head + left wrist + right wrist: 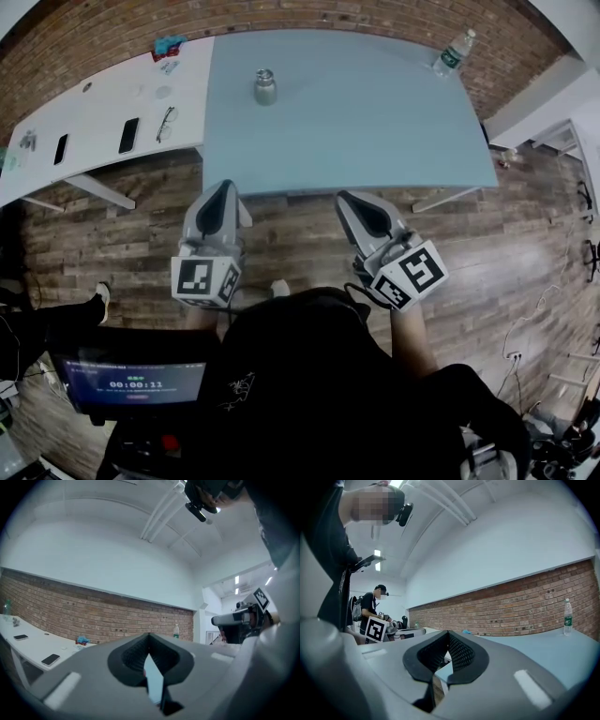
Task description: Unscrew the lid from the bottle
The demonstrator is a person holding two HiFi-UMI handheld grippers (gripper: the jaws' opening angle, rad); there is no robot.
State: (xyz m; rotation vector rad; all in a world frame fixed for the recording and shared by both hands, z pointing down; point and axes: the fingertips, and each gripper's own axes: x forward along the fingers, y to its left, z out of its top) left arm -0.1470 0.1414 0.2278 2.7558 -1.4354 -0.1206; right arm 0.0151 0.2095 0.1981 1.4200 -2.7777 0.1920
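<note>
Bottle [265, 87]: short steel cylinder, brushed metal, rounded shoulder, lid on. It stands upright on the pale blue table [375, 141], in the far half, left of centre, with bare tabletop all round it.

Plastic water bottle [454, 52]: clear, upright at the far right corner, close to the edge.

The blue top is flat and matte with straight edges; a white table [94, 112] sits just beside its left edge, carrying a dark phone [128, 135] and glasses [165, 124].

Left gripper [222, 192] and right gripper [352, 202]: grey moulded shells with black ribbed pads [133, 656] and a marker cube at the rear of each. Both are side by side with a gap between them, over the wood-plank floor [291, 244], short of the near table edge and well apart from the bottle — nothing stands in the stretch between.

Jaws: left pair pressed together at the tips, nothing between; right pair the same, empty.

Hard to read: at this size the lid's seam can't be made out; neither gripper view shows the steel bottle — the jaw shells fill the lower frame; the person's dark torso blocks the bottom centre of the head view; a screen [139, 382] at lower left is partly covered by it.
</note>
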